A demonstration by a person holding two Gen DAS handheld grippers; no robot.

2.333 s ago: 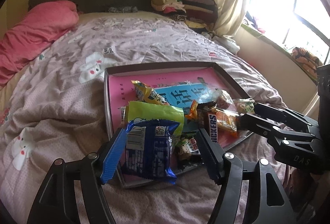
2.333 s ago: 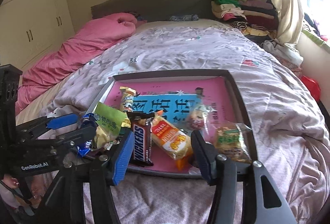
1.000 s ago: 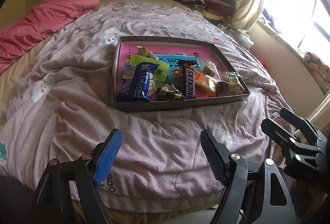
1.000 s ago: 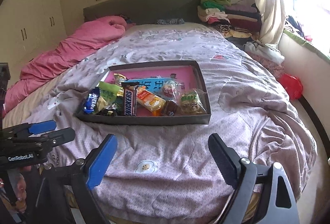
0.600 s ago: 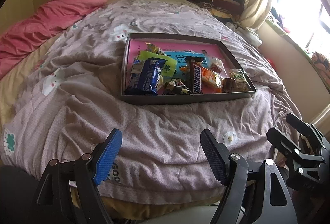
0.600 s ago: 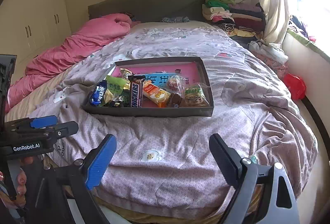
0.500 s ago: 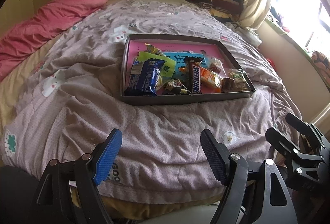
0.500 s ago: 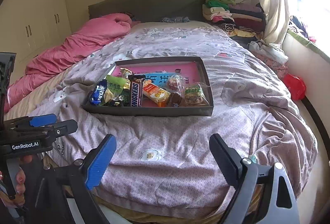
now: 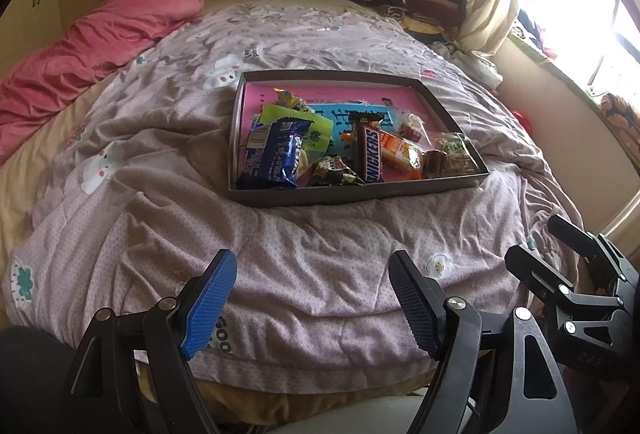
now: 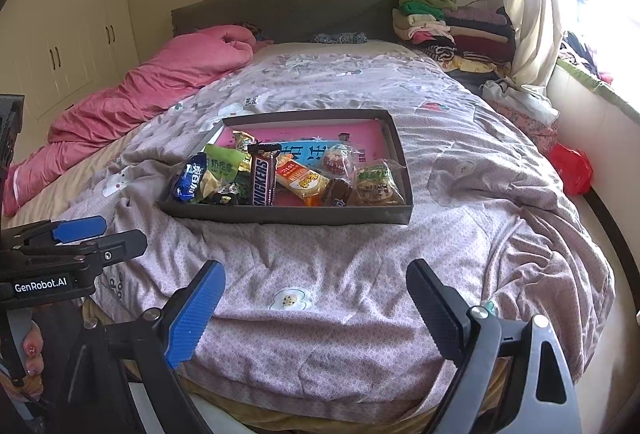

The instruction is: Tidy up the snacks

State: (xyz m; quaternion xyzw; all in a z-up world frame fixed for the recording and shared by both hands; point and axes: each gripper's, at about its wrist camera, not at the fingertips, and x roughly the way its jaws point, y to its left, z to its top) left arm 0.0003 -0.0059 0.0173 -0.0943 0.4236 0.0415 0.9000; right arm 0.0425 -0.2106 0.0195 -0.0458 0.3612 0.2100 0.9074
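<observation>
Your left gripper (image 9: 312, 298): jaws apart, empty, over the bed's foot edge | your right gripper (image 10: 316, 308): jaws apart, empty, alongside | tray (image 10: 288, 216): straight ahead mid-bed, well apart from both, long side facing you | snacks (image 10: 262, 176): crowded along tray's near edge; chocolate bar points away from you; neither hand clearly nearer.
</observation>
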